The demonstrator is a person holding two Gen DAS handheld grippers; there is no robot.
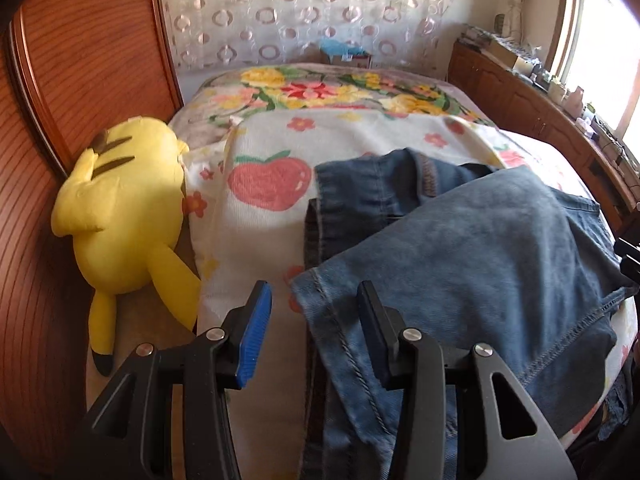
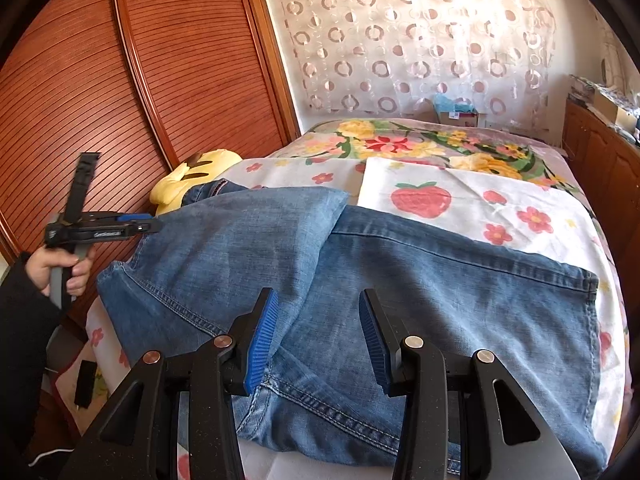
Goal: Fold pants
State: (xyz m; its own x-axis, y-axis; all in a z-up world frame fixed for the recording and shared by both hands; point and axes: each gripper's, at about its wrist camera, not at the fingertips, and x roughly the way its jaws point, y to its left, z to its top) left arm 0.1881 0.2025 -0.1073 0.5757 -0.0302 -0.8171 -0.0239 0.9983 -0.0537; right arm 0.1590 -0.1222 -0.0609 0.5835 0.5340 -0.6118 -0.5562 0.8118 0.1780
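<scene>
Jeans (image 2: 400, 300) lay crosswise on bed (image 2: 460, 200) beneath both grippers, left gripper (image 1: 314, 336) and right gripper (image 2: 318, 338), fingers parted, empty.

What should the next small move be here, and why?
Probably lower the left tool onto the near edge of the jeans and close on it. Both tools are open and hold nothing, the right tool hovers over the denim, and the jeans lie loosely folded, rumpled, across the strawberry-print sheet, so gripping looks like the first step.

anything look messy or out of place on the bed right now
The jeans are folded unevenly: one leg lies skewed across the other, edges not lined up. A yellow plush toy is wedged face down between the bed and the wooden doors.
</scene>
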